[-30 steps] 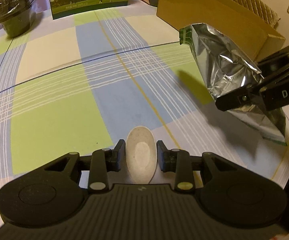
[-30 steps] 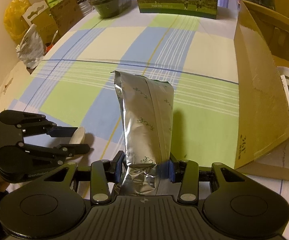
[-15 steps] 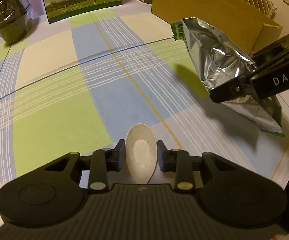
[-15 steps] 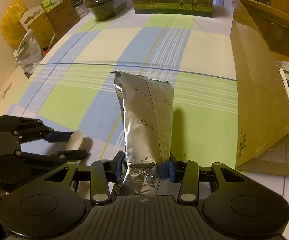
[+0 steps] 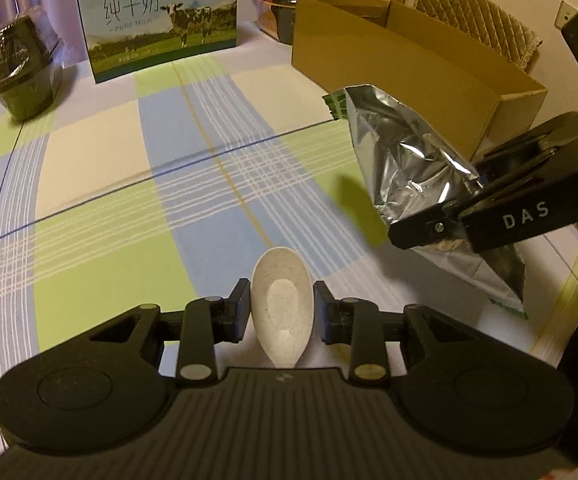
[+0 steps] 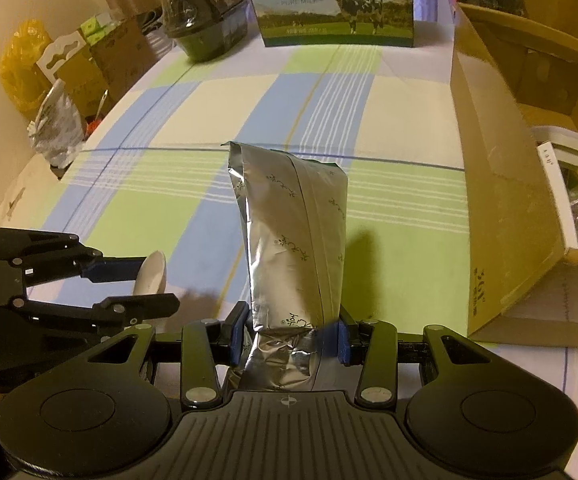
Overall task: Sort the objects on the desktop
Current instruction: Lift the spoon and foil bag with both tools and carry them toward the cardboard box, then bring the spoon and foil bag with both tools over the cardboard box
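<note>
My left gripper (image 5: 281, 308) is shut on a white speckled spoon (image 5: 282, 304), bowl pointing forward above the checked tablecloth. In the right wrist view the same spoon (image 6: 152, 274) shows between the left gripper (image 6: 145, 286) fingers at the lower left. My right gripper (image 6: 291, 330) is shut on the lower end of a silver foil bag (image 6: 295, 240), held upright off the table. In the left wrist view that foil bag (image 5: 405, 164) hangs at the right, in the right gripper (image 5: 445, 224), close to the open cardboard box (image 5: 409, 56).
A milk carton box (image 5: 161, 16) stands at the table's far edge, a dark wrapped container (image 5: 17, 68) at the far left. The cardboard box (image 6: 501, 184) lies along the right side with white items inside. Bags and boxes (image 6: 57, 80) sit beyond the left table edge.
Both grippers have risen and pulled back a little, each keeping its grip; the foil bag sits higher against the cardboard box in the left wrist view.
</note>
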`<state>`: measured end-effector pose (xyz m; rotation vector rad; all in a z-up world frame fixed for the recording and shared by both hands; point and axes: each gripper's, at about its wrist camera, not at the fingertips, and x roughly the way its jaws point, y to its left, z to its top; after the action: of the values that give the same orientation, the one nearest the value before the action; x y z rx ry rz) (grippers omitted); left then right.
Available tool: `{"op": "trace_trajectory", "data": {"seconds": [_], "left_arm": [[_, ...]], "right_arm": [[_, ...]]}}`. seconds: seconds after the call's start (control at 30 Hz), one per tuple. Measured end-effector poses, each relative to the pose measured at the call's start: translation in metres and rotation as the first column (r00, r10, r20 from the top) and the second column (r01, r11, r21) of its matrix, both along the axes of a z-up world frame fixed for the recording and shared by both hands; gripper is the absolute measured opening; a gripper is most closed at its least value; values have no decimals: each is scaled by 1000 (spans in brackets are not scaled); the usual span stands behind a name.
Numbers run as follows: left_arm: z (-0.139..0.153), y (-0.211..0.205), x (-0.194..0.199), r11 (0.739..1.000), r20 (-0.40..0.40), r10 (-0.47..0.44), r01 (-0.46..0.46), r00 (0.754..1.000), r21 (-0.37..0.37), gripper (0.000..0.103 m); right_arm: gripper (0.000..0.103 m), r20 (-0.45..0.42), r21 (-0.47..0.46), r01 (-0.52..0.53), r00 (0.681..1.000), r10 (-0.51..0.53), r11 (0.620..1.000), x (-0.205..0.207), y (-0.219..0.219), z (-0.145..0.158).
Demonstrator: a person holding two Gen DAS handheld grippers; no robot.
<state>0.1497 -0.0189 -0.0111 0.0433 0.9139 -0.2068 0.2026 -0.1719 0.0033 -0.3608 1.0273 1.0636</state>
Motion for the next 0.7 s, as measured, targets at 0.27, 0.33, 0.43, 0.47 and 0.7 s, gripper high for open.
{"op": "trace_trajectory", "data": {"seconds": [0.27,0.33,0.43,0.47,0.7], "left_arm": [[17,-12,2,1000,25,-5,4,1000,8,27],[22,-15,2,1000,33,-7,7,999,8,27],[30,-20,1,1000,46,-14,13,999,6,28],[34,-22,1,1000,52,-14,14,999,7,27],[61,-41,7,1000,95,-25,25,995,-5,27]], "right_arm": [[40,29,29,15,999,-15,999,-1,-8,22],[40,34,39,18,999,-20,999,-1,-11,27],[40,40,55,29,999,-31,998,0,-17,36],[40,40,62,35,998,-37,997,1,-19,40],[40,72,107,75,994,-83,991,15,-41,74]]}}
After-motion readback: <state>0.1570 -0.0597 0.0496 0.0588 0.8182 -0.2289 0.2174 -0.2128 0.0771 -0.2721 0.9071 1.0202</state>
